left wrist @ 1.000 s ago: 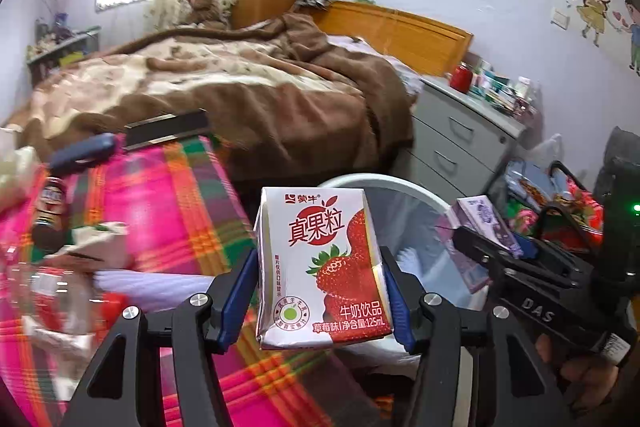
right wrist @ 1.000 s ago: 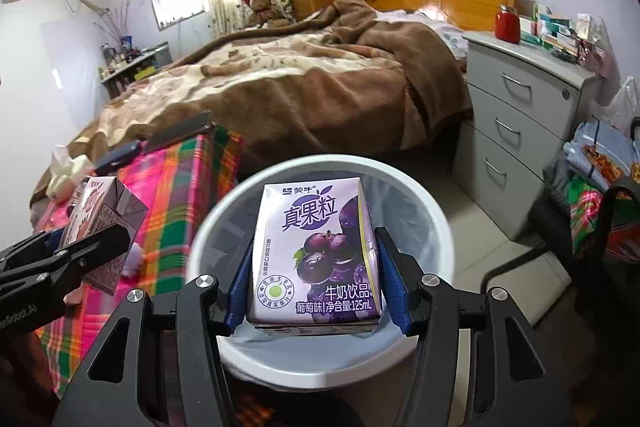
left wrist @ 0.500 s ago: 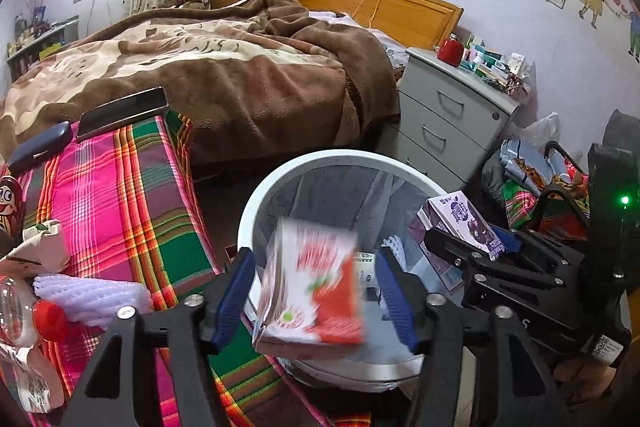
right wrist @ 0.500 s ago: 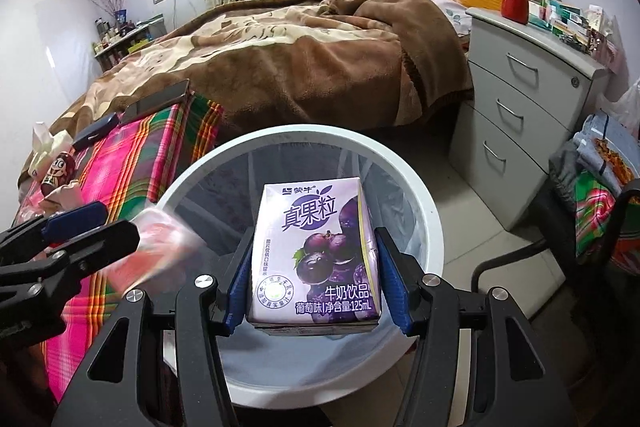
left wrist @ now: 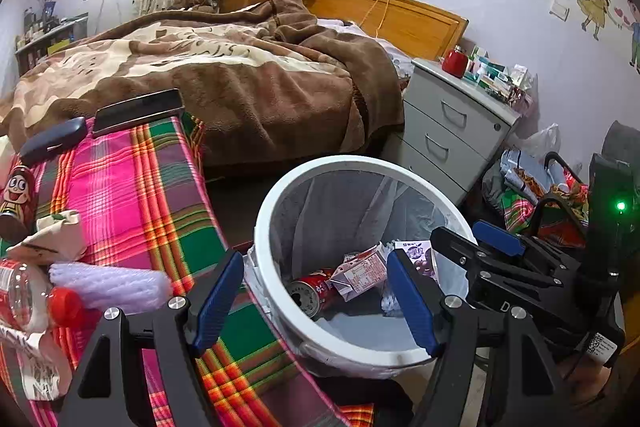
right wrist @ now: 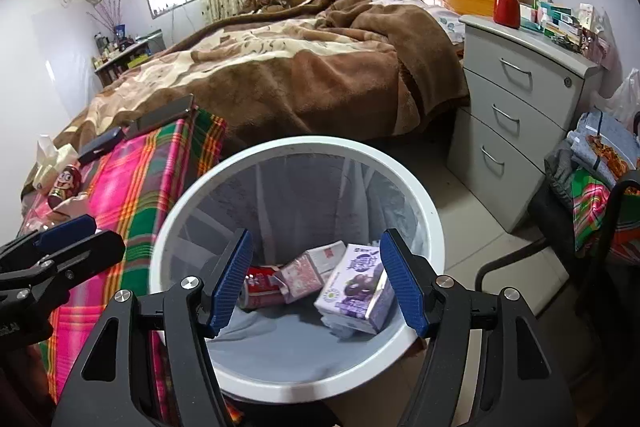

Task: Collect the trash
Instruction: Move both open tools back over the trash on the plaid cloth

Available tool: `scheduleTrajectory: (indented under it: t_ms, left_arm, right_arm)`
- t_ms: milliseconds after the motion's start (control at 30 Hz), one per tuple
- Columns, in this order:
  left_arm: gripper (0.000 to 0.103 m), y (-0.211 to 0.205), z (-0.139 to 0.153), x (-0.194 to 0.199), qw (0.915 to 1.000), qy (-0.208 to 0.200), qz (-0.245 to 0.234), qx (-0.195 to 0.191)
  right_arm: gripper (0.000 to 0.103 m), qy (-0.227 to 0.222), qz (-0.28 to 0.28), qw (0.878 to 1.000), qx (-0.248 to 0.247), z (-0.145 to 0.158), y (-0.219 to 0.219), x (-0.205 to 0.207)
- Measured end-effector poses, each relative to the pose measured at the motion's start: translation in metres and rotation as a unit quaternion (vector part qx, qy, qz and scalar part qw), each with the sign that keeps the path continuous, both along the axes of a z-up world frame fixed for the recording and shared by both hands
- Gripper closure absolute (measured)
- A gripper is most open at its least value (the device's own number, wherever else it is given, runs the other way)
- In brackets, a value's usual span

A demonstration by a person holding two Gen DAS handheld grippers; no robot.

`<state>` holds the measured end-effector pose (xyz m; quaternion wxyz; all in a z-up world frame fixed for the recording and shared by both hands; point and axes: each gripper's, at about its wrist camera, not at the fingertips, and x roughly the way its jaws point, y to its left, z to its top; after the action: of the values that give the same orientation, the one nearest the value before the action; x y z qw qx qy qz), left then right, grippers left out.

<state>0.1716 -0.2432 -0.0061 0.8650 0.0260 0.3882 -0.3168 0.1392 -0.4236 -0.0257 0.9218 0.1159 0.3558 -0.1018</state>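
left tongs [left wrist: 314,297]: wide open, nothing between the blue pads, jaws have just been opening. They hang over the near-left rim of the bin.
right tongs [right wrist: 316,281]: also gaping, empty, jaws just been opening too. Parked right above the mouth of the bin, pointing down into it.
trash bin [right wrist: 434,211]: white round rim, grey liner bag inside, standing on the floor between the counter and the bed.
purple carton [right wrist: 356,287]: grape drink box, lying tilted at the bottom of the bin on the right side, printed face up. In the left view only its top corner peeks out [left wrist: 416,253] behind the right pad.
strawberry carton [right wrist: 310,269]: pink/red box, on its side at the bottom, just left of the purple one and pretty much touching it.
red can [left wrist: 312,291]: lying down in the bin, open end facing the left camera, tucked against the strawberry carton.
counter [left wrist: 132,195]: covered with a loud pink/green plaid cloth, right beside the bin.
stuff still on the counter: a clear plastic bottle with red cap [left wrist: 24,293], a white foam net sleeve [left wrist: 110,285], crumpled paper [left wrist: 52,237], a cartoon-face can [left wrist: 16,195], a dark case [left wrist: 54,141].
bed [left wrist: 224,75]: brown blanket, behind everything.
nightstand [right wrist: 520,99]: grey drawers, cluttered top, right of the bed.
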Motion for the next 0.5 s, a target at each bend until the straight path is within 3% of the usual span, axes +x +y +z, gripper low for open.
scheduleTrajectory:
  t_ms: [500]
  left_arm:
    - [0.029, 0.056, 0.020, -0.021, 0.9985, -0.035, 0.042, -0.006]
  right_arm:
    - [0.035, -0.039, 0.029, 0.999, 0.003, 0.014, 0.032, -0.007]
